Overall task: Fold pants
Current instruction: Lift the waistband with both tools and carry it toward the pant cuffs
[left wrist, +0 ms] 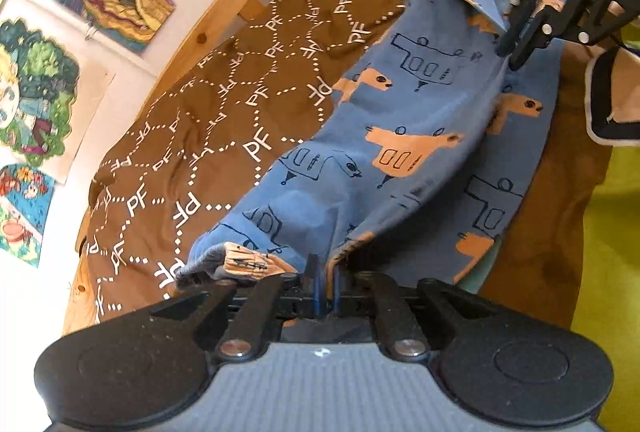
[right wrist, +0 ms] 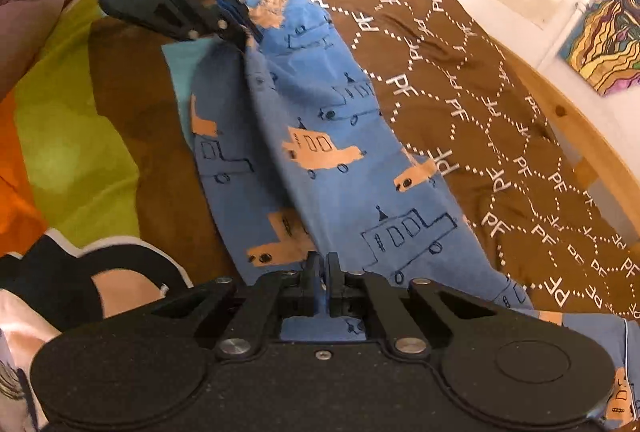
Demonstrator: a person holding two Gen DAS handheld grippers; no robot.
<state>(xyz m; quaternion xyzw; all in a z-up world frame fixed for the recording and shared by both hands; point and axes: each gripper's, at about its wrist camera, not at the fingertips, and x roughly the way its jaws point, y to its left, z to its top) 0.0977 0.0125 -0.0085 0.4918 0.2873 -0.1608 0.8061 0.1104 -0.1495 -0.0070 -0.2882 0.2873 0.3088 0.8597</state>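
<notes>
Pants pinched in nearly closed jaws of left gripper, right gripper

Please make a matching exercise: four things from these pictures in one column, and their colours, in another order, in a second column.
Things:
1. pants
2. bedspread with PF letters
3. left gripper
4. bed frame

Colours:
A. black
B. light wood
C. blue with tan vehicles
D. brown

Pairs: 1-C, 2-D, 3-A, 4-B

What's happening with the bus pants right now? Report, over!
Left gripper shut on the pants. Right gripper shut on them too. Pants half draped over the brown blanket. Nothing in the way.
</notes>
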